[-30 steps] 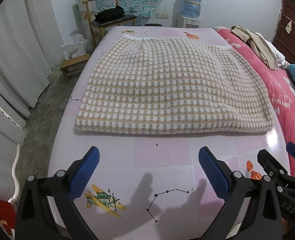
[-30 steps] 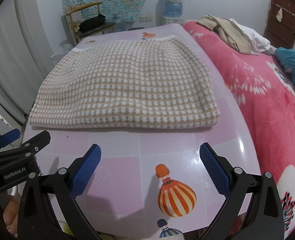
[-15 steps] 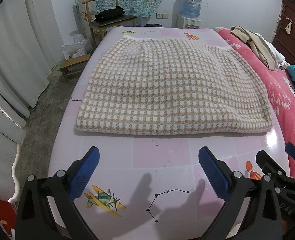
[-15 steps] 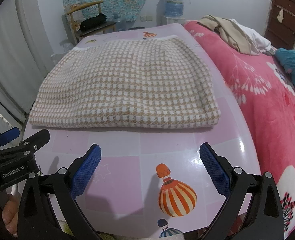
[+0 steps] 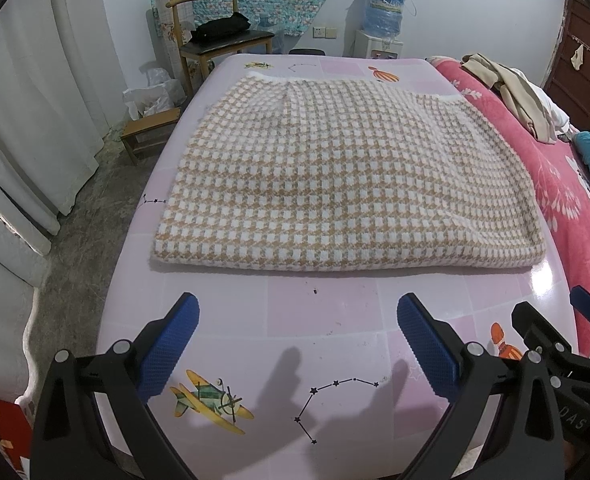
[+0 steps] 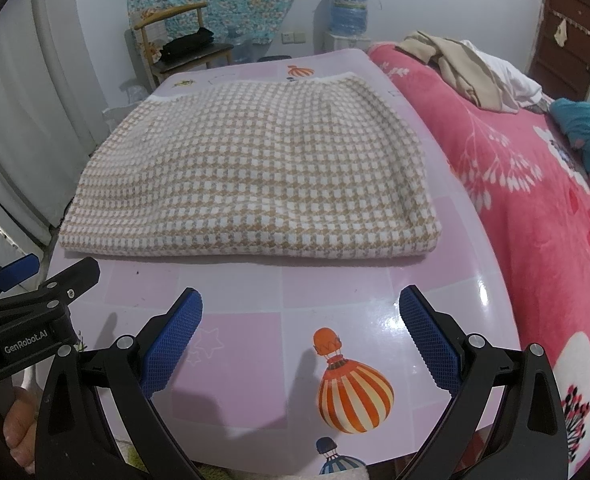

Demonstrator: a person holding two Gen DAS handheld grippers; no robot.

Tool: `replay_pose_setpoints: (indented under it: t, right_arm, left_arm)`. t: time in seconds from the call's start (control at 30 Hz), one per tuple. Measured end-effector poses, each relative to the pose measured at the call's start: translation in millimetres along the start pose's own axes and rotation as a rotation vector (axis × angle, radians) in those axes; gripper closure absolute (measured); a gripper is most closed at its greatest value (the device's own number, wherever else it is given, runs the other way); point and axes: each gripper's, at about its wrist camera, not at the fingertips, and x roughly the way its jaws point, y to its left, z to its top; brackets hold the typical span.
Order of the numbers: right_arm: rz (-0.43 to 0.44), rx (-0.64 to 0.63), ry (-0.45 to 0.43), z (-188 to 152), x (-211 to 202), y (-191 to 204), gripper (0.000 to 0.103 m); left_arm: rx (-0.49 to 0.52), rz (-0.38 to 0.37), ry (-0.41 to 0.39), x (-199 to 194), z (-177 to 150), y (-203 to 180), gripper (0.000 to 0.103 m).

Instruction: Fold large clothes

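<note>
Only the left wrist view shows the wooden stool (image 5: 151, 130) on the floor left of the table (image 5: 323, 308); only the right wrist view shows a fingertip (image 6: 17, 432) below the left gripper's body. The checked garment (image 5: 347, 184) lies on the table beyond both grippers, folded into a flat rectangle, tan and white, its thick doubled edge nearest them. The left gripper (image 5: 297, 344) and the right gripper (image 6: 301, 342) hang spread wide and empty, short of that edge.

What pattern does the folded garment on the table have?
The folded knitted garment has a beige-and-white houndstooth check, clearest in the left wrist view.
</note>
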Motion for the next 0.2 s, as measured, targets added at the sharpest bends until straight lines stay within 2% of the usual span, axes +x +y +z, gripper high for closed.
replay_pose_setpoints:
  t: [0.2]
  right_arm:
    - [-0.001,0.0,0.001,0.1,0.1,0.6,0.008]
  left_arm:
    - [0.0,-0.002,-0.001,0.3,-0.3,1.4,0.006]
